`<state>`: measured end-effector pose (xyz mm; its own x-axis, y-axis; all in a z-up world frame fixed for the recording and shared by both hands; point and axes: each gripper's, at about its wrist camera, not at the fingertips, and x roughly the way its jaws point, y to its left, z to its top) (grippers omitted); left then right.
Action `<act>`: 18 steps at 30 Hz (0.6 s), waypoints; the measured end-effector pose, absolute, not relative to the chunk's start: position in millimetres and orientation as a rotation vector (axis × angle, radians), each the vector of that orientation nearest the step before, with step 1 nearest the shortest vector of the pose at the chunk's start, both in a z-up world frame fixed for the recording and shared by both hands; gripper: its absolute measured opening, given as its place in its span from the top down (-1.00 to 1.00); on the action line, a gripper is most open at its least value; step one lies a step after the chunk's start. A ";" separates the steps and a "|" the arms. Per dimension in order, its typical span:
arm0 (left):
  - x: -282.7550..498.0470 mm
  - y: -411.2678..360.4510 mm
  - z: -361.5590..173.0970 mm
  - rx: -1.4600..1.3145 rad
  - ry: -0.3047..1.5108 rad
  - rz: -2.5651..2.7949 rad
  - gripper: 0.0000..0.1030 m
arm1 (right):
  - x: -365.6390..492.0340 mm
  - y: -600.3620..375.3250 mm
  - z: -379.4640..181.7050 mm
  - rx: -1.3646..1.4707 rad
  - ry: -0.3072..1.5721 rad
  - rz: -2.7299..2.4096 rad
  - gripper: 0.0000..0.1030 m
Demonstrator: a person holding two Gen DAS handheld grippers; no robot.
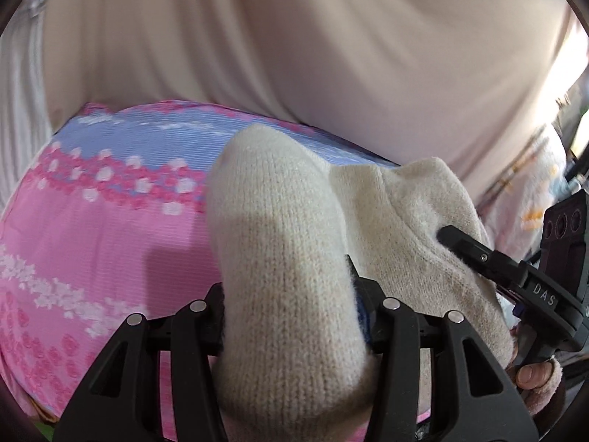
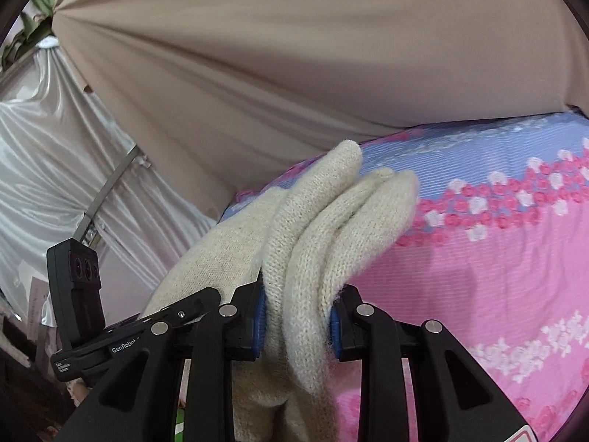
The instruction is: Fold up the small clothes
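We are gripping a cream knitted sock (image 1: 287, 276) with both tools, and it is hanging in the air above a pink and blue flowered bedsheet (image 1: 92, 221).

In the left wrist view, the left gripper (image 1: 291, 316) is pinching the sock: its jaws are standing partly apart, only as far as the thickness of the knit between them, with a strip of blue pad showing on the right jaw. The sock is running away from this camera along the fingers, its long axis pointing forward and a little left, and its rounded end is reaching out over the blue band of the sheet. A second fold of the same cream knit is lying to the right, where the other tool's black finger is pressing into it. A thumb (image 1: 530, 372) is showing low at the right edge.

In the right wrist view, the right gripper (image 2: 298, 324) is clamping the sock (image 2: 324, 228) too, its blue pads (image 2: 260, 322) squeezing a doubled bundle of knit, so the jaws are closed down to the width of that bundle. The folds are pointing forward and slightly right, ending in rounded tips over the sheet (image 2: 497, 258). The left tool's body is showing at the left. A beige cloth (image 2: 294, 55) is filling the background, with a silvery white drape (image 2: 48, 154) to the left.
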<state>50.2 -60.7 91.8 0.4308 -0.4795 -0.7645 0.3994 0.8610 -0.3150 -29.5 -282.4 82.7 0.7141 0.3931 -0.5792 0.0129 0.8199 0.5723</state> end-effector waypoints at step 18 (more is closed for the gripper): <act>143.8 163.7 -59.8 -0.078 1.124 -0.180 -0.06 | 83.9 -127.5 -130.0 0.654 1.140 0.151 0.24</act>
